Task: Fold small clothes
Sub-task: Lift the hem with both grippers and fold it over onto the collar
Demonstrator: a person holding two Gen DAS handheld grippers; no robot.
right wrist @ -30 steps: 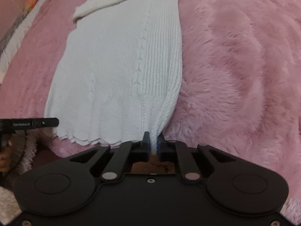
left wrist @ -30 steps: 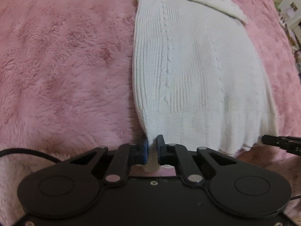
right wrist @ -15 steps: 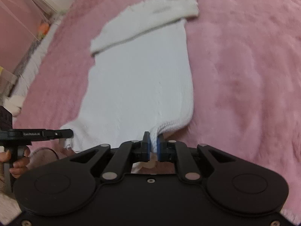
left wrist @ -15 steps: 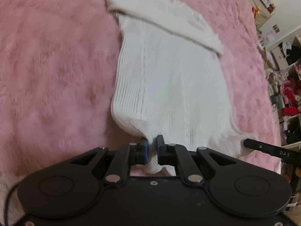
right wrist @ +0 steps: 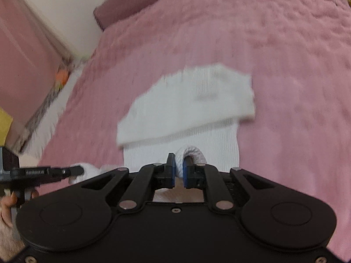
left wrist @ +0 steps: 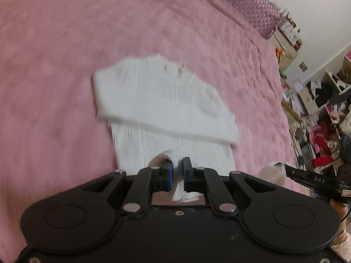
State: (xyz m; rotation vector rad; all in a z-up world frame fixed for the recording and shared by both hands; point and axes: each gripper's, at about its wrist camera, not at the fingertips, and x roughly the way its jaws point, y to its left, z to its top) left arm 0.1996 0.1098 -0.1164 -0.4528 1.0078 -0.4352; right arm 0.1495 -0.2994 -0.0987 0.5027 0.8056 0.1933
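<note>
L gripper (left wrist: 177, 171) clamped on a hem corner of the white knit sweater (left wrist: 158, 100), lifted off the pink fluffy blanket (left wrist: 54, 65). Sweater's far part lies flat w/ a band folded across it. R gripper (left wrist: 283, 167) at right edge, prob. pinching the other corner; blurry. Cluttered shelves (left wrist: 324, 109) behind.

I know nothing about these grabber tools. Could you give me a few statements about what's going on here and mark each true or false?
1. Both grabbers pinch the white sweater. True: left gripper, right gripper.
2. The sweater lies on a green sheet. False: a pink fuzzy blanket.
3. A sleeve is folded across the sweater's top. True.
4. The right grabber is empty. False: it holds knit fabric.
</note>
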